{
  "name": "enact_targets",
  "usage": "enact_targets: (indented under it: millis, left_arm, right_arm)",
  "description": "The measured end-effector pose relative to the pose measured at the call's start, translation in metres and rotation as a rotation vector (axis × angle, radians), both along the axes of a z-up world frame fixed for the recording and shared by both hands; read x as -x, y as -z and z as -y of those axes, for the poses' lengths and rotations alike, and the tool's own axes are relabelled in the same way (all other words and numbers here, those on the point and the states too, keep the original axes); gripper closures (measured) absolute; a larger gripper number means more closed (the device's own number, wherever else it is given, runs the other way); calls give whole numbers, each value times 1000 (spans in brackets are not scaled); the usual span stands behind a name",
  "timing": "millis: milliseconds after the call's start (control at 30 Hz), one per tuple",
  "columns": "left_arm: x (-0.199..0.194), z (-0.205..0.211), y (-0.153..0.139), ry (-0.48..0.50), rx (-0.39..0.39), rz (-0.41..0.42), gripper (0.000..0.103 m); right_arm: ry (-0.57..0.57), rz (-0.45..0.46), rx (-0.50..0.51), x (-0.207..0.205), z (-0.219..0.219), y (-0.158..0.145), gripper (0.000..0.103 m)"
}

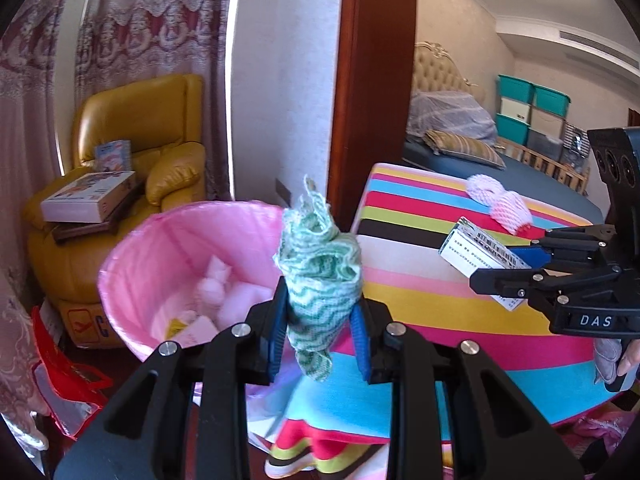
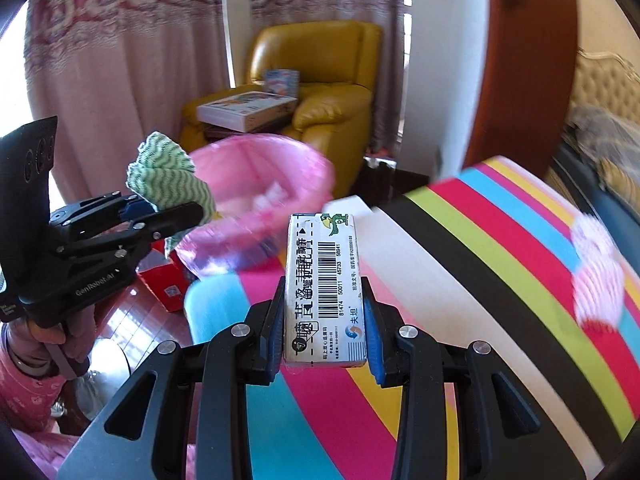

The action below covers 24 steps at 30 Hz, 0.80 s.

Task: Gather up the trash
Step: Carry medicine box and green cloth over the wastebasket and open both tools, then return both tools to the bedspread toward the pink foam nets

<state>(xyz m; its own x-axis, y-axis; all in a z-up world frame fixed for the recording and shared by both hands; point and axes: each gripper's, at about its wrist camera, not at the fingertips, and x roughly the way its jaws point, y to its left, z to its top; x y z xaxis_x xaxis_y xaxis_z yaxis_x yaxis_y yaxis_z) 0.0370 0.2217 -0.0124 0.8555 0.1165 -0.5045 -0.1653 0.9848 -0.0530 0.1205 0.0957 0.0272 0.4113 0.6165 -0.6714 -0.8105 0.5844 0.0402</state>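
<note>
Right wrist view blurs the pink bin (image 2: 260, 176) and foam net (image 2: 596, 276).

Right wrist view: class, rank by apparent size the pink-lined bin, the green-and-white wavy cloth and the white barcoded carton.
1. Pink-lined bin, largest.
2 and 3. Green-and-white wavy cloth and white barcoded carton look alike; the carton sits nearest the camera, so unranked.

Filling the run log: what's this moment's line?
left gripper: shut on green cloth | right gripper: shut on barcoded box | pink-lined bin: ahead
</note>
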Motion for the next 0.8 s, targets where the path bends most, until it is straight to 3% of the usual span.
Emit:
enact_targets:
  millis: [433,600,667,733,767,800]
  left_arm:
    - [-18,-89,4,-115,28,-42,75]
    - [-32,-113,7,-149,48,-44,69]
    - [-34,-118,9,-185,55,-45,38]
    - [-27,-120,8,-246,47,-18,22]
    - [-24,-120,7,-260,40,-9,16]
    - [-19,-117,7,-263,27,-6,14]
  right_arm:
    - [-85,-8,-9,-31,-100,-20,69]
    - [-110,12,-30,-44,-133,-17,68]
    - [-109,26,-38,-47,-138,-18,62]
    - [-76,39,-54,-50,-135,-21,41]
    - [-67,49,-68,-49,-130,-23,25]
    - [-62,64,-86,-48,-125,-26,23]
